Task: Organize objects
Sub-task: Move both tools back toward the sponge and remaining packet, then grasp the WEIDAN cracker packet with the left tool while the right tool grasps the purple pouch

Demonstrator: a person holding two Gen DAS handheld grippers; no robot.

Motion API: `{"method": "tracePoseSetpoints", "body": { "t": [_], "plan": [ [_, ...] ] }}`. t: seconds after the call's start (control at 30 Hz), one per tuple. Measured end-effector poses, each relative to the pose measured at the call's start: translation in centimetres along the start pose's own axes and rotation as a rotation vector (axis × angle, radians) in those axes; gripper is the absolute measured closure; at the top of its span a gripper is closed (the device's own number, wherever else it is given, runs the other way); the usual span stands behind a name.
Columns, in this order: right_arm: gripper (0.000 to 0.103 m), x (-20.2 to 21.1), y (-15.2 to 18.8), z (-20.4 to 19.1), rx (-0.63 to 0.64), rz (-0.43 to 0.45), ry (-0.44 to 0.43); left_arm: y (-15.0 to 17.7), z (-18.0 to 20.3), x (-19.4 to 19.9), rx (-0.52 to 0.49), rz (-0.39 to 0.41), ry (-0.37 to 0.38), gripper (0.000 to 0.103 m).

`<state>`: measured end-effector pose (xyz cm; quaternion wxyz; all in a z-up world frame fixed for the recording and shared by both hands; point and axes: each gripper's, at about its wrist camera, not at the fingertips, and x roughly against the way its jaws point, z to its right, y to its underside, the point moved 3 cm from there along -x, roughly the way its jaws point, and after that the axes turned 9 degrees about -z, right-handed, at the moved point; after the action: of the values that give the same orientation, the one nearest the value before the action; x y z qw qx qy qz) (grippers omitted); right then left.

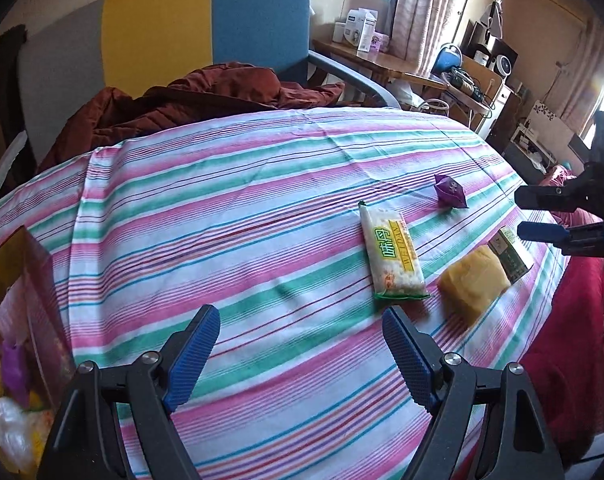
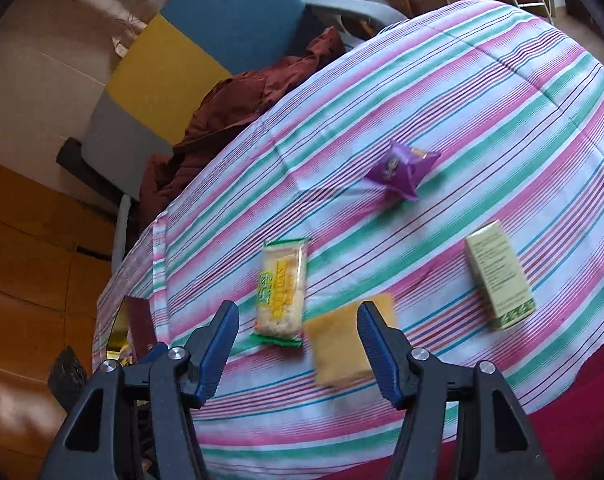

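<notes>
On the striped cloth [image 1: 222, 240] lie a white-and-yellow snack packet [image 1: 393, 254] [image 2: 282, 288], a tan packet [image 1: 473, 282] [image 2: 337, 344], a green box [image 1: 509, 252] [image 2: 499, 274] and a purple wrapped sweet [image 1: 450, 191] [image 2: 401, 168]. My left gripper [image 1: 302, 352] is open and empty above the cloth, short of the snack packet. My right gripper [image 2: 298, 348] is open and empty, hovering over the tan packet and the snack packet's near end; it also shows in the left wrist view [image 1: 519, 216] at the right, above the green box.
A box [image 1: 18, 340] holding wrapped sweets stands at the cloth's left edge, also in the right wrist view [image 2: 130, 332]. A blue, yellow and grey chair [image 1: 162, 32] with a brown jacket [image 1: 190, 96] is behind. A red cloth [image 1: 569, 320] lies at right.
</notes>
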<state>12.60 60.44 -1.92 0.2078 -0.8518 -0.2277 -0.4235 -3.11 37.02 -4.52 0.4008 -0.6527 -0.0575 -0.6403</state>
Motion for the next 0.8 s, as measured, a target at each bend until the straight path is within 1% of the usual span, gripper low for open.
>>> {"method": "tracePoseSetpoints", "body": {
  "t": [0.13,0.23,0.3,0.33,0.37,0.47,0.57,0.67,0.73,0.8],
  "plan": [
    [0.040,0.3,-1.3,0.6,-0.007,0.059,0.089,-0.9,1.1,-1.3,-0.021,-0.008,0.009,0.019],
    [0.040,-0.1,-2.5,1.5,-0.012,0.133,0.172,-1.8,2.1,-2.3,-0.041,-0.014,0.008,0.019],
    [0.040,-0.5,-3.0,2.2,-0.021,0.184,0.194,-2.5,3.1,-3.0,-0.061,-0.021,0.015,0.019],
    [0.040,-0.8,-3.1,2.8,-0.048,0.196,0.186,-2.8,3.5,-3.1,-0.074,-0.020,0.018,0.019],
    [0.040,-0.9,-3.2,3.3,-0.076,0.200,0.153,-3.2,4.2,-3.3,-0.089,-0.014,0.015,0.019],
    [0.040,0.6,-3.3,3.8,-0.100,0.297,0.129,-4.4,6.0,-4.1,-0.131,-0.006,0.019,0.019],
    [0.040,0.9,-3.4,4.3,-0.125,0.304,0.096,-5.5,7.6,-5.7,-0.166,-0.019,0.005,0.019],
    [0.040,0.5,-3.6,4.3,-0.124,0.284,0.087,-6.1,8.5,-7.6,-0.183,-0.047,-0.050,0.019],
    [0.040,0.2,-3.6,4.1,-0.112,0.276,0.087,-6.1,8.5,-8.6,-0.178,-0.061,-0.085,0.019],
    [0.040,0.0,-3.6,4.0,-0.107,0.271,0.081,-6.1,8.2,-9.3,-0.160,-0.077,-0.098,0.019]
  ]
}}
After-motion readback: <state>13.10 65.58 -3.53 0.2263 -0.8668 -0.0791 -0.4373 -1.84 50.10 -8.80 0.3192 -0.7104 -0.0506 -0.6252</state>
